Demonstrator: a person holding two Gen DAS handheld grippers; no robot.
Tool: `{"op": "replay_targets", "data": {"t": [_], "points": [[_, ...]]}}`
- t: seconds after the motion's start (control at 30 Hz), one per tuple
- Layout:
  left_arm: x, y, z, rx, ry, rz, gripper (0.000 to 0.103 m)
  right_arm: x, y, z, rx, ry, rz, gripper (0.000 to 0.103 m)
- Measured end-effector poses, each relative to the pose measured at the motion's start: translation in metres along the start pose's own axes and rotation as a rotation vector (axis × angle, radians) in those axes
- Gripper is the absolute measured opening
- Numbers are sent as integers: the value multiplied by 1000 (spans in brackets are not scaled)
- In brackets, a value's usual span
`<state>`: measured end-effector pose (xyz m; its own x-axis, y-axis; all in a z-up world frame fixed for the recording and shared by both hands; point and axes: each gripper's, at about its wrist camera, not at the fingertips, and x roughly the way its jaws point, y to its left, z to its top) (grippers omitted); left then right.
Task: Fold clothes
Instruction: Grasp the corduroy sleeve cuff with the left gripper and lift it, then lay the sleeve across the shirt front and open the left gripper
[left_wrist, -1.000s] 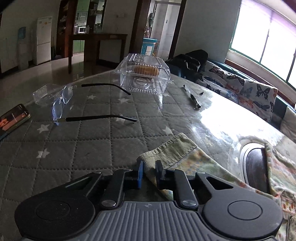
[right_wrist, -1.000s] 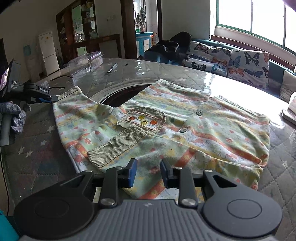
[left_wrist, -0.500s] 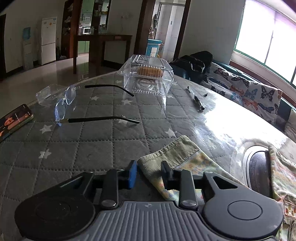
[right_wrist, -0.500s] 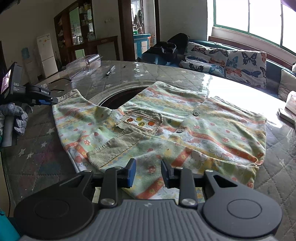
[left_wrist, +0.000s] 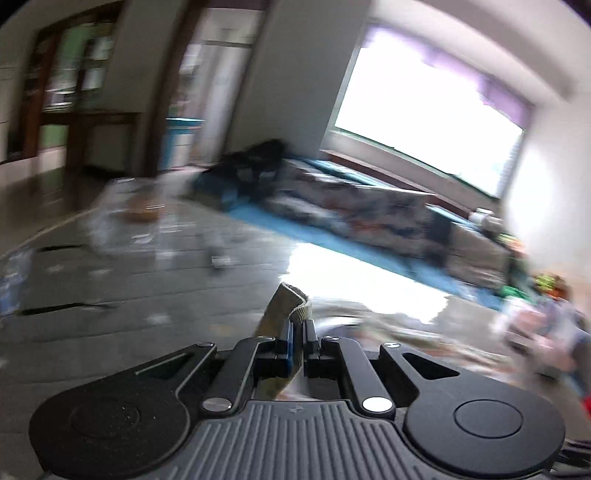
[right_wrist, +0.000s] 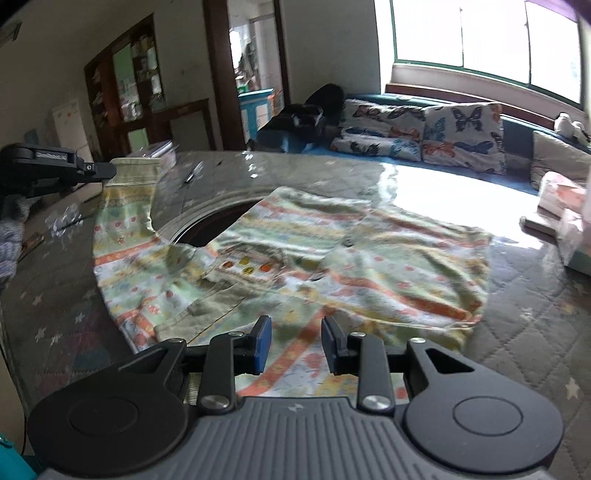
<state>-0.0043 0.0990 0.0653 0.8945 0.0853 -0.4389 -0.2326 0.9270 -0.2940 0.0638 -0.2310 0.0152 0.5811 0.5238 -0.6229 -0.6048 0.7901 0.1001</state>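
Across the middle of the right wrist view, a child's patterned shirt (right_wrist: 332, 258) is lying spread on the quilted tabletop (right_wrist: 535, 314), front up, its hem nearest the lens. At the upper left of that view the left claw (right_wrist: 107, 170) is gripping the ribbed sleeve cuff (right_wrist: 135, 170) and holding it clear of the tabletop, the sleeve hanging down from it toward the body of the shirt. The left wrist view, heavily blurred, is showing the same cuff (left_wrist: 291, 302) pinched between nearly closed pads, standing up past the fingertips. The right claw (right_wrist: 295, 347) is hovering low over the hem with its pads narrowly parted and nothing between them.

Judgement: the step in hand is the first sleeve fold. The next move is calling for the left claw to carry the cuff across onto the chest and lay it flat; the right claw may need to pin the hem so the shirt is not dragging.
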Motion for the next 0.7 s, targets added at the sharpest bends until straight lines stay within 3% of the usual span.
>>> {"op": "replay_targets", "data": {"t": [0.17,0.33,0.53,0.7], "points": [[1,-70,-8,70,49,-214,5,-18,-23,-4,70,-40,-36,29],[12,-131,-35,150,126,-360,5,-31,-46,-12,137,-60,-73,29],[27,-171,-72,240,217,-449,5,-38,-62,-19,182,-64,-100,29],[35,-178,-101,305,292,-467,6,-34,-70,-23,223,-55,-99,29]]}}
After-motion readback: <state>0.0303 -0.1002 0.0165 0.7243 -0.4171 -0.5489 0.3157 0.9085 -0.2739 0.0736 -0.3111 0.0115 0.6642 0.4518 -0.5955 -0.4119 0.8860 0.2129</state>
